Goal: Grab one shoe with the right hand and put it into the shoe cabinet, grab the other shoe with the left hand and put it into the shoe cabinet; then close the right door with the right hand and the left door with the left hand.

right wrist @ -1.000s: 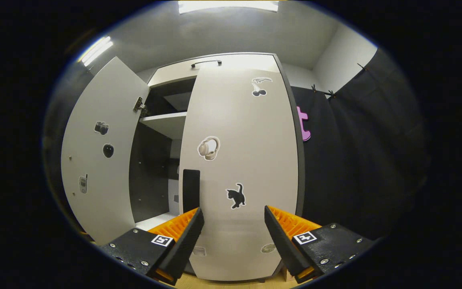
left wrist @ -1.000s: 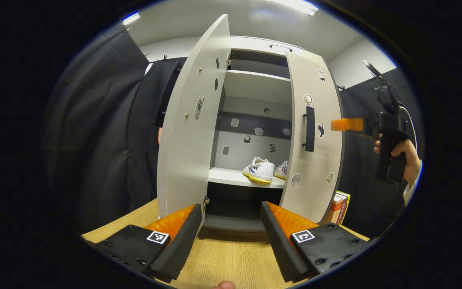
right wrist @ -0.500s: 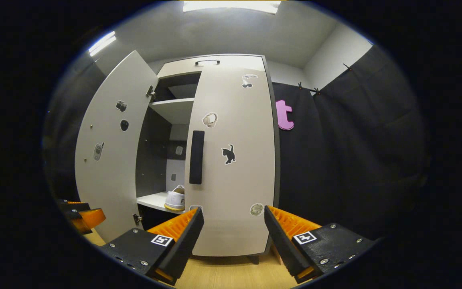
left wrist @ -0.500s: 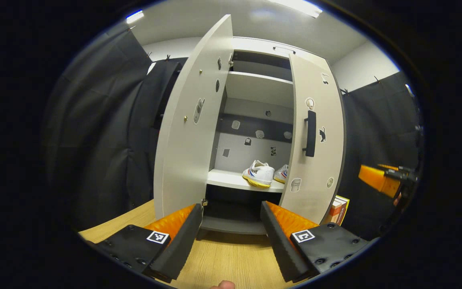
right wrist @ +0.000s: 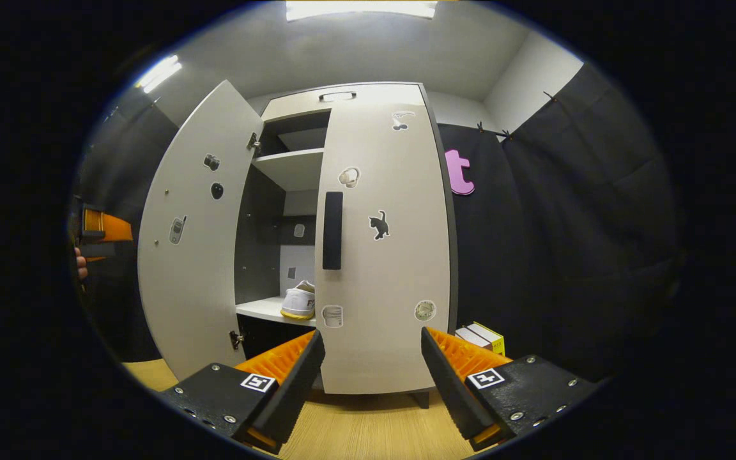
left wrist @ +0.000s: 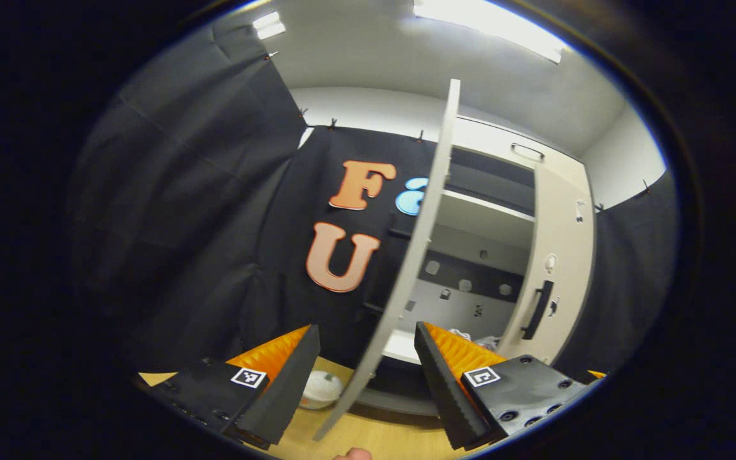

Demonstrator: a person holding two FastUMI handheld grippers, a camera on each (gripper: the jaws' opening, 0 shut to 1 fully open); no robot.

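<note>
Left tool (left wrist: 367, 377) apart, empty, straddling edge of open pale grey left door (left wrist: 416, 255); right tool (right wrist: 368, 377) apart, empty, facing shut right door (right wrist: 384, 255) of tall grey shoe cabinet (right wrist: 342, 99); white sneaker (right wrist: 299, 300) on inner shelf (right wrist: 259, 309); wooden worktop (right wrist: 374, 434) below.

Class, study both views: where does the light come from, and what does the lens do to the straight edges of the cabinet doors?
Left gripper view: a ceiling light glares at the top, and the open left door shows edge-on, bowed into a curve. Right gripper view: a ceiling light blows out white, and the right door bulges outward.
</note>
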